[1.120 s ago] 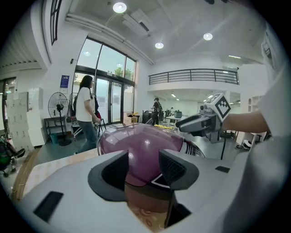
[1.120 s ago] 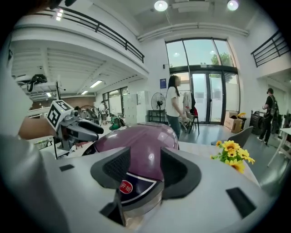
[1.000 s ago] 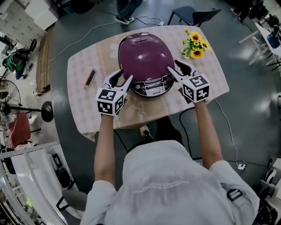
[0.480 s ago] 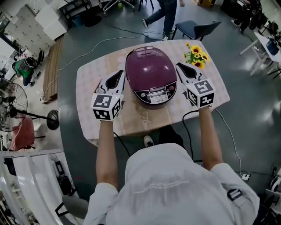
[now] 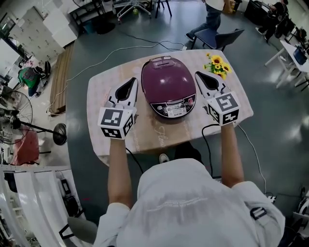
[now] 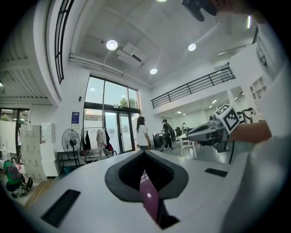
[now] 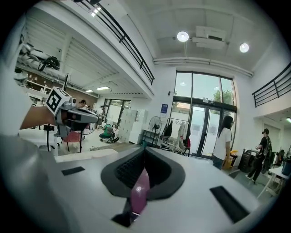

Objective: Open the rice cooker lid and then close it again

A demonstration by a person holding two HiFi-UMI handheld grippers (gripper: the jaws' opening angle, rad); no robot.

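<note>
The purple rice cooker (image 5: 168, 84) stands on the table (image 5: 145, 135) with its lid down and its control panel (image 5: 176, 109) facing me. My left gripper (image 5: 133, 82) is held up beside the cooker's left flank, my right gripper (image 5: 199, 75) beside its right flank. Neither touches it. Both have just closed and are shut with nothing between the jaws. In the left gripper view the left gripper (image 6: 144, 152) is shut, and a purple strip of the cooker (image 6: 150, 200) shows below the jaws. The right gripper (image 7: 144, 150) looks the same in its own view.
A bunch of sunflowers (image 5: 217, 65) stands at the table's far right corner. A dark chair (image 5: 217, 36) and a walking person (image 5: 210, 14) are beyond the table. A floor fan (image 5: 14, 116) stands at the left. A cable (image 5: 246, 137) hangs off the table's right side.
Both grippers have risen from the cooker's front corners to its sides. Their jaws, open a second ago, have closed on nothing. The cooker has stayed put with its lid down.
</note>
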